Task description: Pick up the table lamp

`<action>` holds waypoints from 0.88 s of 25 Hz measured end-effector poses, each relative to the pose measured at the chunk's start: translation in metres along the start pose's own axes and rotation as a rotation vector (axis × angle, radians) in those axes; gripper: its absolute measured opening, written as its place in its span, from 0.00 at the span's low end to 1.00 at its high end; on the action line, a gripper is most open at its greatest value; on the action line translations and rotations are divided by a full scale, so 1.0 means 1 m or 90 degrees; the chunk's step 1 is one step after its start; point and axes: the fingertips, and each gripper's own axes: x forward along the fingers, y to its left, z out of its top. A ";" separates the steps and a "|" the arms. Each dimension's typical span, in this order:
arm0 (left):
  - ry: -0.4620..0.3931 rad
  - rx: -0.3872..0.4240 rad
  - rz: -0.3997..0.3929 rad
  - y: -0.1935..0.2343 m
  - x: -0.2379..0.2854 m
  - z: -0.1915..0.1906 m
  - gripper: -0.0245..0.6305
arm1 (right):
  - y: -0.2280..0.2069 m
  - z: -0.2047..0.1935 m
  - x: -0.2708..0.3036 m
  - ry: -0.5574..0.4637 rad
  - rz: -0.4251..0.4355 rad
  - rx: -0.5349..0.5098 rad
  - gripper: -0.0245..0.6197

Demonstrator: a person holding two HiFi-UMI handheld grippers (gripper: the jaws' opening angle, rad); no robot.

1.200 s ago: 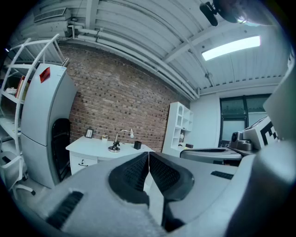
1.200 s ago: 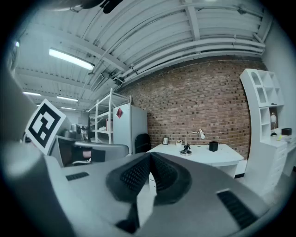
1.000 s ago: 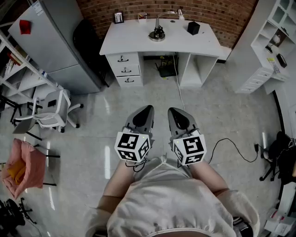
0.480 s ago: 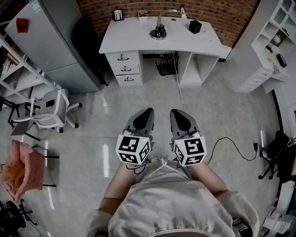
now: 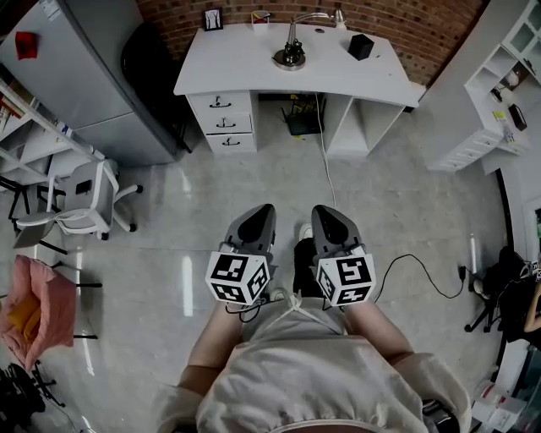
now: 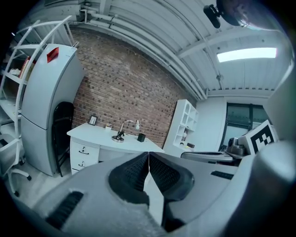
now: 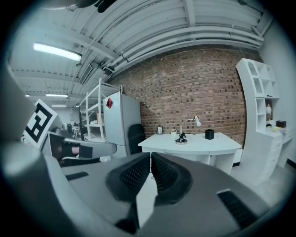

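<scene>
The table lamp (image 5: 292, 52), a chrome one with a round base and a bent arm, stands at the back middle of the white desk (image 5: 254, 72) against the brick wall. It also shows far off as the lamp (image 6: 121, 134) in the left gripper view and the lamp (image 7: 182, 135) in the right gripper view. My left gripper (image 5: 258, 211) and right gripper (image 5: 325, 214) hang side by side over the floor, well short of the desk. Both are shut with nothing between the jaws.
A small black box (image 5: 361, 46), a picture frame (image 5: 212, 19) and a little cup (image 5: 259, 17) share the desk. A grey refrigerator (image 5: 76, 76) and a black chair (image 5: 148, 63) stand left of it. A white office chair (image 5: 80, 199), white shelves (image 5: 503, 84) and a floor cable (image 5: 414, 262) flank the path.
The desk and lamp have slid slightly up and grown in the head view as I stepped forward. Both grippers sit a little lower in the picture, still shut.
</scene>
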 end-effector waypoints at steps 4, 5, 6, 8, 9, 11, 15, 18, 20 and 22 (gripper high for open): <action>0.006 0.006 0.019 0.018 0.031 0.005 0.07 | -0.021 0.004 0.037 0.002 0.016 0.014 0.08; 0.007 0.006 0.022 0.021 0.040 0.008 0.07 | -0.027 0.007 0.047 0.001 0.022 0.016 0.08; 0.007 0.007 0.023 0.025 0.051 0.012 0.07 | -0.035 0.010 0.058 0.000 0.026 0.019 0.08; -0.001 0.011 0.022 0.031 0.076 0.025 0.07 | -0.051 0.020 0.082 -0.005 0.034 0.023 0.08; -0.006 0.014 0.023 0.035 0.090 0.032 0.07 | -0.059 0.026 0.095 -0.006 0.038 0.024 0.08; -0.011 0.021 0.031 0.046 0.118 0.047 0.07 | -0.077 0.037 0.122 -0.005 0.047 0.026 0.08; -0.012 0.032 0.039 0.059 0.184 0.072 0.07 | -0.126 0.061 0.171 -0.007 0.049 0.023 0.08; -0.019 0.041 0.040 0.070 0.235 0.093 0.07 | -0.166 0.081 0.209 -0.011 0.045 0.018 0.08; -0.026 0.045 0.040 0.079 0.268 0.106 0.07 | -0.190 0.093 0.234 -0.013 0.045 0.012 0.08; -0.032 0.037 0.044 0.089 0.297 0.114 0.07 | -0.210 0.102 0.255 -0.013 0.045 0.007 0.08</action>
